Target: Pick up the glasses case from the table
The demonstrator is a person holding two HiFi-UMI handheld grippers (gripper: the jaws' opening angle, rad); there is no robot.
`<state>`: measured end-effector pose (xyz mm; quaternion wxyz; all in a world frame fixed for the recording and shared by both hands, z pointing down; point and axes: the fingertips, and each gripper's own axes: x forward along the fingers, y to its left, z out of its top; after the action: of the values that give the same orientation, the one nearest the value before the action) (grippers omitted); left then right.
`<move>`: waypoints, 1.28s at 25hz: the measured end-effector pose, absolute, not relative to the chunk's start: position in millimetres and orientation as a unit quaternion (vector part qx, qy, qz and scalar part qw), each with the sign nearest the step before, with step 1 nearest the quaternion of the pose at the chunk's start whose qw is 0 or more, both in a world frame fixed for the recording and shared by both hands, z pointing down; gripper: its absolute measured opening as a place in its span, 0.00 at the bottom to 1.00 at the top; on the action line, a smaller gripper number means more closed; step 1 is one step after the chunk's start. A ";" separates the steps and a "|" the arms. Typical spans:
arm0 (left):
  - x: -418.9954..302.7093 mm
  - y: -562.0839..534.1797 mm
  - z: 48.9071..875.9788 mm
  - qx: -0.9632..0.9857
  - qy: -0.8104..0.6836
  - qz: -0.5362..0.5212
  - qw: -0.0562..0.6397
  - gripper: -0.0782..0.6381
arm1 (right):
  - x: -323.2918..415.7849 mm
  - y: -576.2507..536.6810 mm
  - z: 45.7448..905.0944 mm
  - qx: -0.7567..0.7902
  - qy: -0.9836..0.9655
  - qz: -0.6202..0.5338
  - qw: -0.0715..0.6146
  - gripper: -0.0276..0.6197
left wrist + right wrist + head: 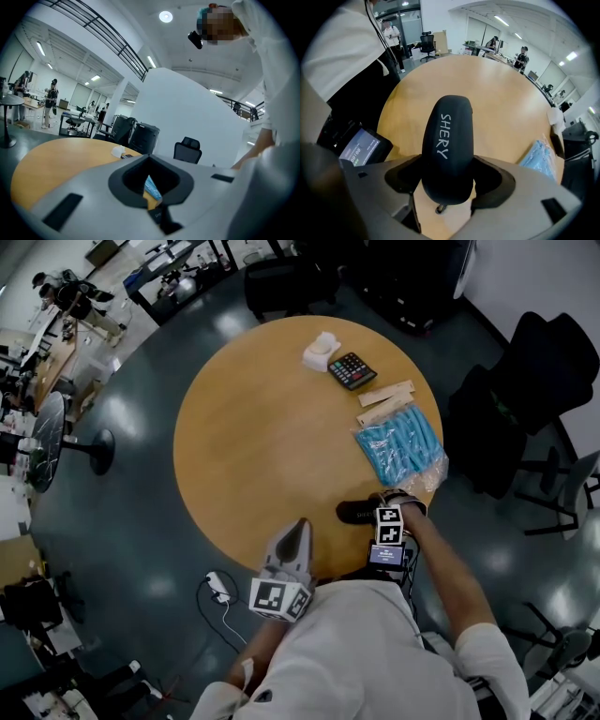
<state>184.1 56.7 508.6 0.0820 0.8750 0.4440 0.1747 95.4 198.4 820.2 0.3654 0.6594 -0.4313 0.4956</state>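
Observation:
The black glasses case (356, 512), marked SHERY in white (447, 145), lies flat near the front edge of the round wooden table (272, 427). My right gripper (379, 505) points steeply down over it. Its jaws stand wide, one on each side of the case's near end (446, 185), and a sliver of table shows beside the case, so the pads do not press on it. My left gripper (298, 529) hovers at the table's front edge, left of the case, pointing roughly level across the table. Its jaws (154, 206) meet with nothing between them.
A clear bag of blue items (401, 446) lies just beyond the case, also in the right gripper view (541, 157). Farther back are wooden strips (386, 399), a calculator (352, 369) and a white packet (321, 351). Black chairs (525, 399) stand to the right. A small screen (361, 147) sits on my right wrist.

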 end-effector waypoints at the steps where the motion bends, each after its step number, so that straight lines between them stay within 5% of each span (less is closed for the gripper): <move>1: 183.9 55.8 509.4 0.875 0.443 0.175 0.084 0.12 | 97.5 199.2 813.6 0.671 -0.421 0.490 0.364 0.54; 7: 187.9 53.4 506.5 0.874 0.446 0.166 0.098 0.12 | 112.1 201.1 719.3 0.801 -0.317 0.417 0.289 0.54; 16: 189.2 57.6 496.2 0.864 0.470 0.146 0.107 0.12 | 97.2 186.5 519.6 0.979 -0.146 0.132 -0.054 0.54; 32: 184.5 53.0 491.4 0.857 0.488 0.133 0.099 0.12 | 89.7 150.3 496.0 0.987 -0.123 0.076 -0.067 0.54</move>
<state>184.5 53.0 491.4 0.0990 0.8568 0.4883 0.1330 89.7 150.3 496.0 -0.0670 0.9873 -0.1226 0.0756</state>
